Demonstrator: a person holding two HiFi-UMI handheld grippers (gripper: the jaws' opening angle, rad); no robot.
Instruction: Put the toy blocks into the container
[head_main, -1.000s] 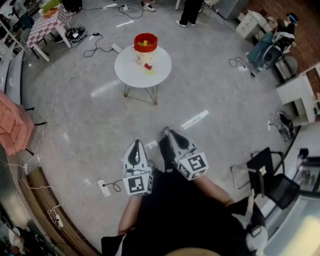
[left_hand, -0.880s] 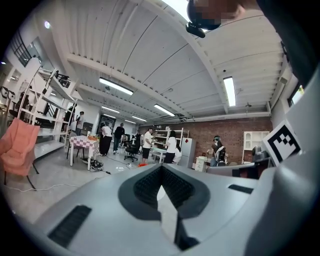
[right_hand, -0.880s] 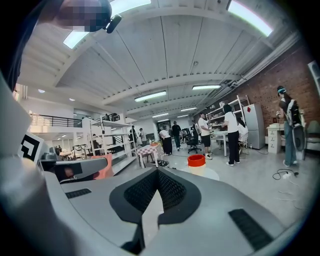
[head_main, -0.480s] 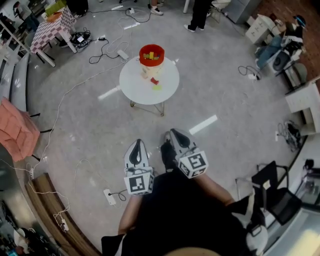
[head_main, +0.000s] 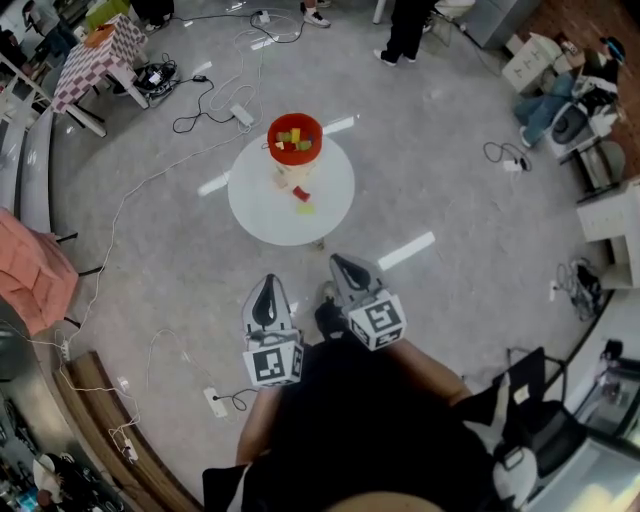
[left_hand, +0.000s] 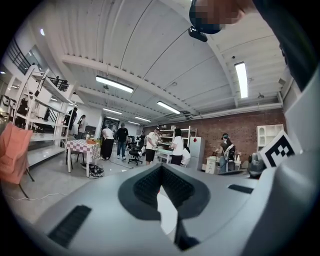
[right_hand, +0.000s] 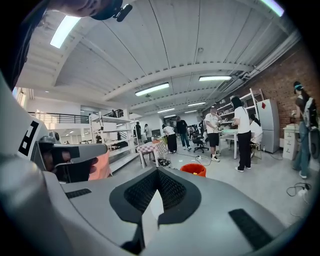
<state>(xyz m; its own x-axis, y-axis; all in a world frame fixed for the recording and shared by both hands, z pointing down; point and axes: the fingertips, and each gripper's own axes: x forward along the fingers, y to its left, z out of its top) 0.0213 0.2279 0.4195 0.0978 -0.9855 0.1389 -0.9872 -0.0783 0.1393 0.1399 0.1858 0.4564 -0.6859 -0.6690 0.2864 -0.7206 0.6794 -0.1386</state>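
Container (head_main: 295, 139) nearer; left hand-held gripper (head_main: 266, 286) & right hand-held gripper (head_main: 341, 264) closed, empty.

Count from the head view:
- Grippers: two, left gripper (head_main: 267, 290) and right gripper (head_main: 345, 268).
- One round white table (head_main: 250, 205).
- One red container (head_main: 295, 138), on the far side of that table.
- Loose on the tabletop: two, one red block (head_main: 301, 193) and one yellow-green block (head_main: 305, 208).
- Blocks inside the container: several, too small to count.
- One checkered table (head_main: 95, 60), far left.
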